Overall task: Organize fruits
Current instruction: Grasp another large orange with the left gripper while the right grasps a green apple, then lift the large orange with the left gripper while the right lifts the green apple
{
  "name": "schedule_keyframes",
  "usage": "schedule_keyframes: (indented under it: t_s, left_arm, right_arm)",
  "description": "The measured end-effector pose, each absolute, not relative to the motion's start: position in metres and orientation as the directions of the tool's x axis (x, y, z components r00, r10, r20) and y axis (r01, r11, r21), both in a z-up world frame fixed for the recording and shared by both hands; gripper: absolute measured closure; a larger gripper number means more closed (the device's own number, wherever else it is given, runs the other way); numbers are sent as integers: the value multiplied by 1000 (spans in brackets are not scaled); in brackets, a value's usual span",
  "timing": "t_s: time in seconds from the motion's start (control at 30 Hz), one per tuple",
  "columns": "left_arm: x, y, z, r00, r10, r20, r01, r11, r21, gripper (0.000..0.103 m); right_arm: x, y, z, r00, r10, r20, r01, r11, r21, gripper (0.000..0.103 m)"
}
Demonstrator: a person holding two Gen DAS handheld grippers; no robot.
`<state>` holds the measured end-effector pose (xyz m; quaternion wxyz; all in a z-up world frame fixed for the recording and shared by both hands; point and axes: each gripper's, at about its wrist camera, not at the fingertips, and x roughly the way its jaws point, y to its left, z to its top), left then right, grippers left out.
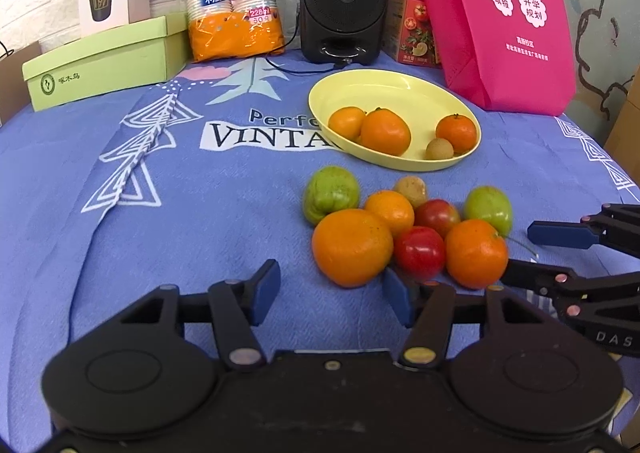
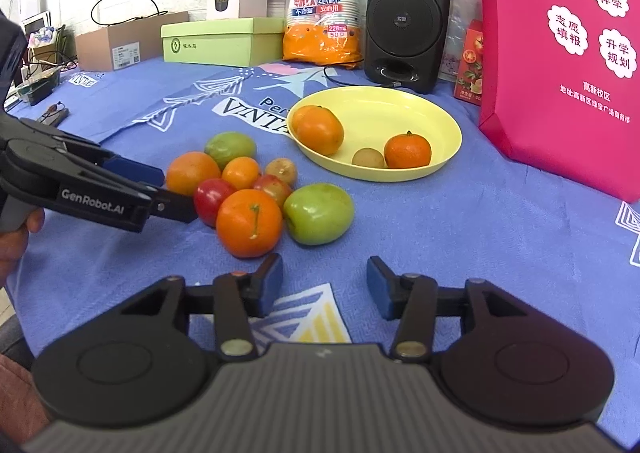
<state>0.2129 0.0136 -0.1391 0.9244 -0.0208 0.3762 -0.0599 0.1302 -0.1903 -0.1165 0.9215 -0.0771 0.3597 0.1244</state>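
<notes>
I am holding my left gripper (image 1: 334, 293) with its jaws standing partly open and gripping nothing, just short of the large round orange (image 1: 352, 247) in the fruit cluster on the blue printed desk cloth (image 1: 160, 245). My right gripper (image 2: 325, 287) is likewise hovering, jaws apart and empty, near the stemmed orange (image 2: 249, 228). Three oranges are sitting in the shallow yellow plastic plate (image 2: 400, 109).

Right gripper (image 1: 560, 253): cut off by the left wrist view's right edge. Pink bag (image 2: 568, 53): top and right side cropped. Second orange (image 2: 298, 115) in the yellow plate (image 2: 400, 101): mostly hidden behind the front one. Green box (image 1: 104, 61): small print illegible.
</notes>
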Motion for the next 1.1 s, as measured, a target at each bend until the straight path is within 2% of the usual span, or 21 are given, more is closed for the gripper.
schedule_keyframes:
  t_s: [0.23, 0.3, 0.37, 0.4, 0.97, 1.1]
  left_arm:
    - [222, 14, -141, 711, -130, -691, 95, 992, -89, 47]
    - [223, 15, -140, 712, -133, -690, 98, 991, -89, 51]
    - [222, 17, -140, 709, -145, -690, 104, 989, -101, 62]
    - [221, 18, -140, 708, -149, -691, 107, 989, -104, 63]
    - [210, 34, -138, 710, -136, -691, 74, 990, -119, 64]
    - [209, 33, -138, 711, -130, -691, 71, 991, -113, 64]
  right_arm:
    - [143, -191, -120, 710, 166, -684, -279, 959, -57, 57]
    - [149, -191, -121, 709, 163, -687, -283, 957, -64, 56]
    - [155, -190, -122, 705, 168, -689, -292, 954, -66, 55]
    - [158, -189, -123, 702, 172, -691, -299, 952, -67, 55]
    - [190, -175, -129, 677, 221, -702, -351, 935, -44, 51]
    - [191, -175, -130, 674, 235, -700, -358, 933, -32, 57]
